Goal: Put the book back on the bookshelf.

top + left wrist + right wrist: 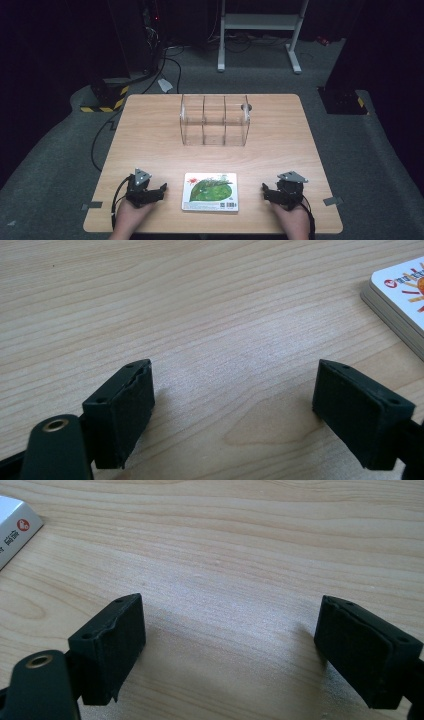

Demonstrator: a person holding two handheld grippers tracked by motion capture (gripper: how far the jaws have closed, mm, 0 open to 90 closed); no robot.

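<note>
A flat book (210,192) with a green leaf on its white cover lies near the table's front edge, between my two grippers. Left of the book, my left gripper (145,187) rests low over the wood, held by a hand. Its jaws (232,410) stand wide open over bare table, and the book's corner (400,295) is at the upper right. My right gripper (283,189) sits right of the book, also in a hand. Its jaws (230,650) are wide open with nothing between them, and the book's edge (12,530) is at the upper left.
A clear plastic organiser (215,120) with three compartments stands at the middle back of the wooden table (150,130). Behind the table, on the grey floor, are cables and a white metal stand (260,30). Yellow-and-black tape (102,100) marks an object at the far left.
</note>
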